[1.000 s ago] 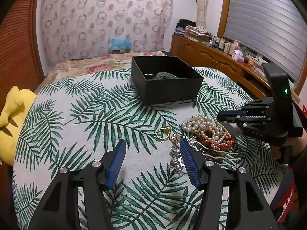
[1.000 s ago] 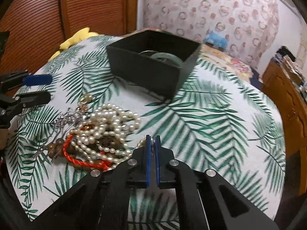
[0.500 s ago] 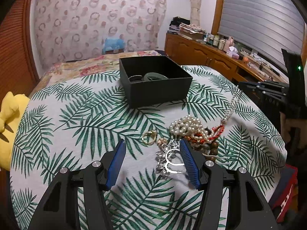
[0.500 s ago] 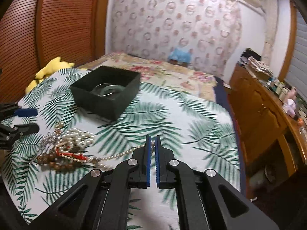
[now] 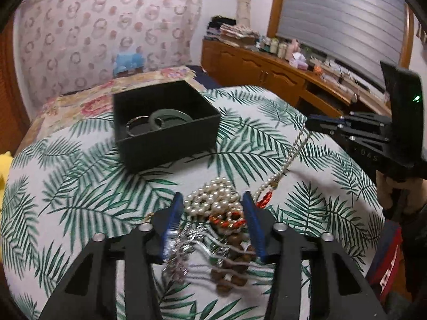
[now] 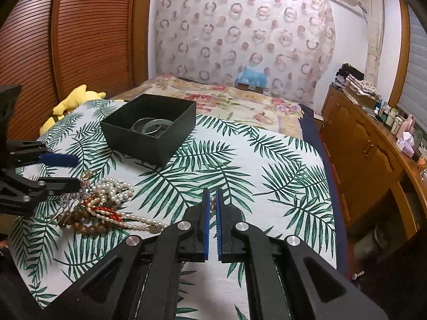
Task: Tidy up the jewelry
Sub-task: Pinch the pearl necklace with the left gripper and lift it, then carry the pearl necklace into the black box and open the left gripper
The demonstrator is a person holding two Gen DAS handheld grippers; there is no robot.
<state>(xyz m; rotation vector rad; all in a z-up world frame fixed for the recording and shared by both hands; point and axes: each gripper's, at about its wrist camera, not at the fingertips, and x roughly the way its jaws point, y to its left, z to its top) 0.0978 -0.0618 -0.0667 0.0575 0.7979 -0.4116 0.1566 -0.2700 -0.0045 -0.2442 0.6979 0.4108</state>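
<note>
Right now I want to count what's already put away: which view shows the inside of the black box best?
The right wrist view: the black box is sharp there, with bangles lying on its floor. The left wrist view also looks into it, but motion blur smears the rings.

Bangles (image 5: 160,120) in box (image 5: 170,144), jewelry pile (image 5: 216,213) before it on table (image 5: 80,186)

One black box (image 6: 149,136) holds two bangles (image 6: 150,128); two grippers; one jewelry pile (image 6: 106,202).
</note>
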